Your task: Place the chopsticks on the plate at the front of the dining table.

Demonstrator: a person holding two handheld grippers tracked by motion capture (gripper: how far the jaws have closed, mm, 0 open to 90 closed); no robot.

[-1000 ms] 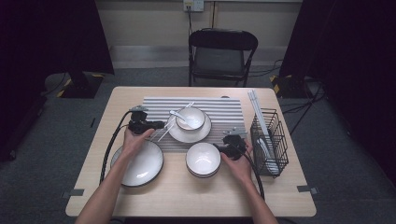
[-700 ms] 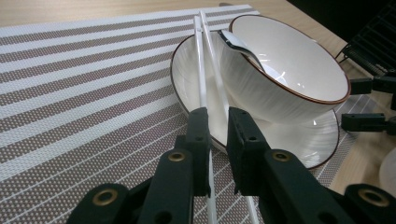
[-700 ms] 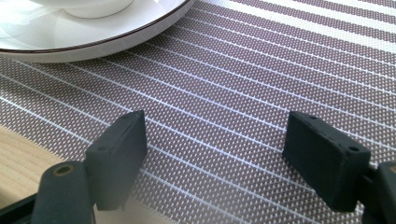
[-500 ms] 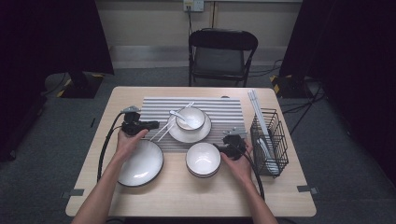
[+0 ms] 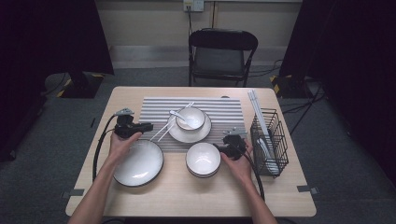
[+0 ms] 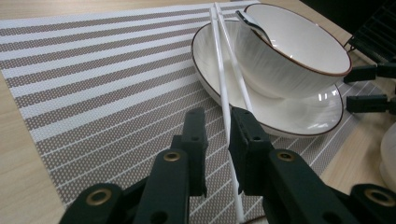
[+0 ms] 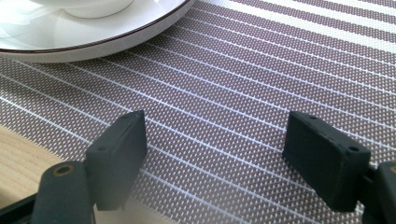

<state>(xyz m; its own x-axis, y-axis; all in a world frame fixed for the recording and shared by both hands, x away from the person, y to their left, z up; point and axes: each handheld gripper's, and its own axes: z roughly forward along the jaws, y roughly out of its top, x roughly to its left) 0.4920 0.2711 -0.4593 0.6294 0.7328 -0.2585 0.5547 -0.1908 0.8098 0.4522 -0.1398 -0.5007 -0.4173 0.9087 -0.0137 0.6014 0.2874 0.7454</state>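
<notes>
A pair of white chopsticks [image 5: 164,129] lies slanted from the rim of a white saucer plate [image 5: 205,131] down onto the striped placemat [image 5: 154,108]. On the saucer stands a small white bowl [image 5: 190,117] with a spoon [image 5: 174,114] in it. My left gripper [image 5: 150,126] points right at the chopsticks' lower end. In the left gripper view its jaws [image 6: 217,119] stand a narrow gap apart, having just opened a little. One chopstick [image 6: 225,93] runs between them, against the right-hand jaw. My right gripper [image 5: 221,148] is open over the mat [image 7: 261,70], nothing between its jaws [image 7: 215,135].
A large white plate [image 5: 138,162] lies just under my left hand. A deeper white bowl [image 5: 203,159] sits beside my right gripper. A black wire basket [image 5: 270,140] with more chopsticks stands at the table's right edge. A black chair [image 5: 222,51] is behind the table.
My left gripper has drawn back a little to the left along the mat. The chopsticks, the dishes and my right hand stay where they were.
</notes>
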